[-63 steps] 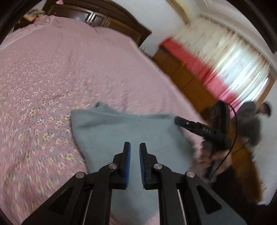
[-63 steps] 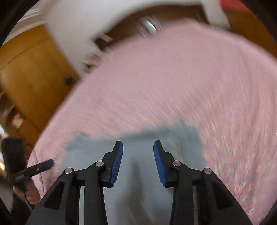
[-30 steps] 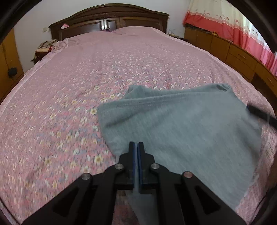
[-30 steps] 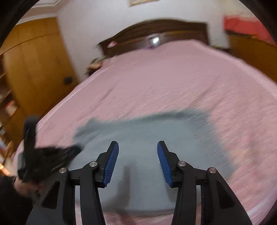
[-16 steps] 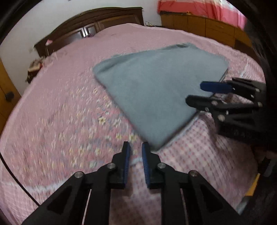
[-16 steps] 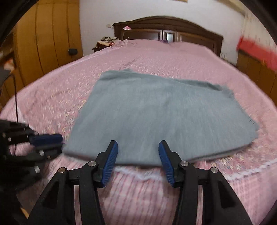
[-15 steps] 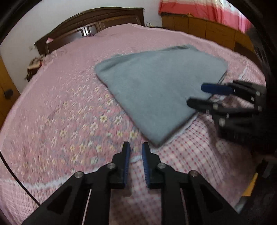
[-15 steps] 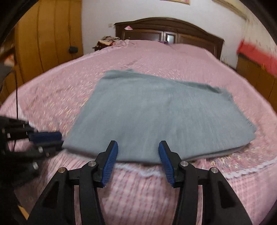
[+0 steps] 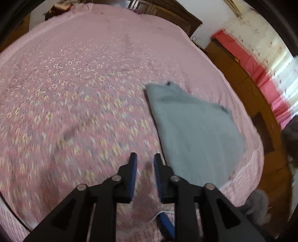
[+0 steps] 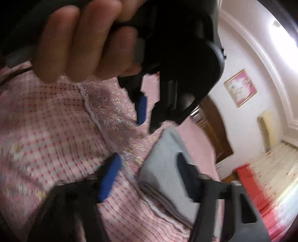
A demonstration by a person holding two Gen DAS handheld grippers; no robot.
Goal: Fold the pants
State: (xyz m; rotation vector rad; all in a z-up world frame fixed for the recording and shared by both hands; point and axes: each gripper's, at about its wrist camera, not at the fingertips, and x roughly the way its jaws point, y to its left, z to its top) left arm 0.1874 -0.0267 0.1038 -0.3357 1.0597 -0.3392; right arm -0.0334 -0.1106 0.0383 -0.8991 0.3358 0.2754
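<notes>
Having released the pants (image 9: 195, 134), left gripper (image 9: 145, 160) jaws have just been opening.

bed (image 9: 78, 78): pink floral cover | headboard (image 9: 178, 16): dark wood | curtain (image 9: 260, 61): red-and-white | wall (image 10: 247, 55): white, framed picture (image 10: 240, 87)

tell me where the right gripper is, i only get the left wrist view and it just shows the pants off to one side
Observer: The right gripper hangs at the near corner of the folded pants. Its jaws are apart and have just been closing, and the pads are not pressing the cloth.
Operator: is the fold neat there
Observer: At that corner the pants show several layers stacked roughly flush.
Operator: anything close to it
Observer: The hand holding the left gripper fills the top of that view. The left jaws have just been opening and hold nothing.
</notes>
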